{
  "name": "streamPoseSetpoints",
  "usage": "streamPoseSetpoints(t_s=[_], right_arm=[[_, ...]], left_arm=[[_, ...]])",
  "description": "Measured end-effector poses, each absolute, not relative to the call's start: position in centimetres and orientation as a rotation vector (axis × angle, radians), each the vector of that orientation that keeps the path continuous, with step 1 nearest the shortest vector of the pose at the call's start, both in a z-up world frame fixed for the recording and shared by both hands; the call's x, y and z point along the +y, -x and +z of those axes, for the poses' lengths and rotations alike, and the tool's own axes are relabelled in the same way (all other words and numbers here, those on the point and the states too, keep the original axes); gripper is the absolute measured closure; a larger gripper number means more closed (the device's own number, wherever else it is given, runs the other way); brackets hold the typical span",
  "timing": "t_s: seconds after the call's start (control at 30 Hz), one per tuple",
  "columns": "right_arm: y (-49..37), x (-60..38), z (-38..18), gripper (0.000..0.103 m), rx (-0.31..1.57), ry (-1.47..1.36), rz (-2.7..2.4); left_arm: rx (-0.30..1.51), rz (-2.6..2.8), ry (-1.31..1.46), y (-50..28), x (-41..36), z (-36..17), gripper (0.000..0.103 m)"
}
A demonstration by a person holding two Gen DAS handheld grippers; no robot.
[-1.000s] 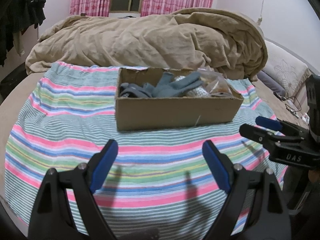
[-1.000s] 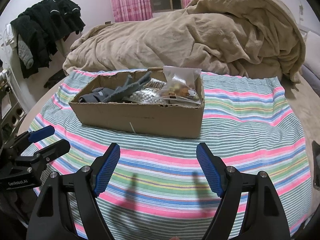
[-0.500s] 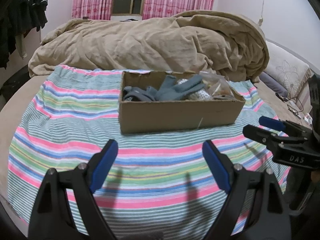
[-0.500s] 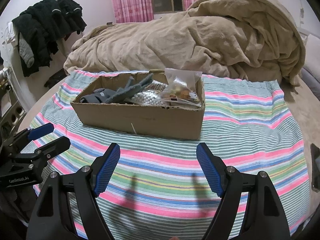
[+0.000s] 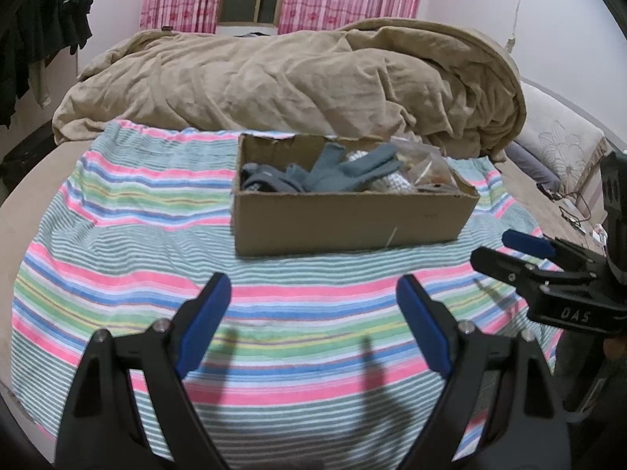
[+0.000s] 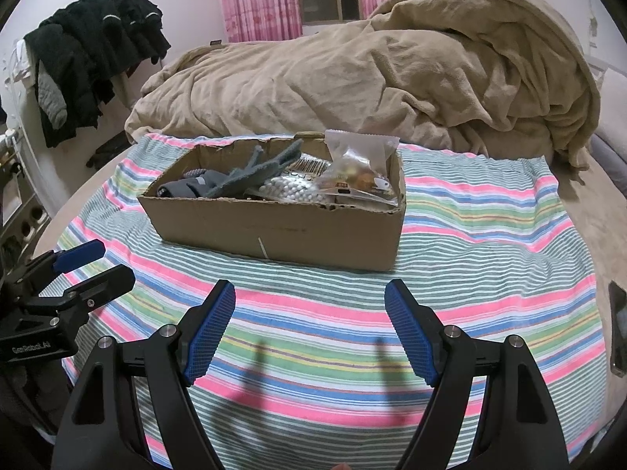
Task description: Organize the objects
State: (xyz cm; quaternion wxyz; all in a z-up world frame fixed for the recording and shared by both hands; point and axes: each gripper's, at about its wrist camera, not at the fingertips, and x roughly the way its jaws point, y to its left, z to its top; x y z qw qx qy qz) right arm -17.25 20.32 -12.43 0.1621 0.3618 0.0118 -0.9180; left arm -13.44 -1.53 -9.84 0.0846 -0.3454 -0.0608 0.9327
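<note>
Left wrist view: left gripper hanging over near edge of striped cloth, jaws spread wide, gripping nothing. Cardboard box sitting toward cloth's far edge, just in front of tan duvet. Grey gloves lying inside box, one poking up over rim. Right wrist view: right gripper also gaping wide, holding nothing, hovering over cloth's near edge. Clear snack bag leaning in box's right end, white bead pack lying beside it.

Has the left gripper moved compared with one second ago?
Yes. The left gripper has pulled back from the cardboard box, which sits higher and smaller in its view.
</note>
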Motion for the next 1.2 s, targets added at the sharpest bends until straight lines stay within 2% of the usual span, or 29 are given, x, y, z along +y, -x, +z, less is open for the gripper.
streamPoseSetpoints(t_s=[1.2], right_arm=[[17.24, 20.25, -12.7, 0.022, 0.037, -1.029, -2.622]], left_arm=[[-0.165, 2.768, 1.023, 13.28, -0.93, -9.96, 0.016]])
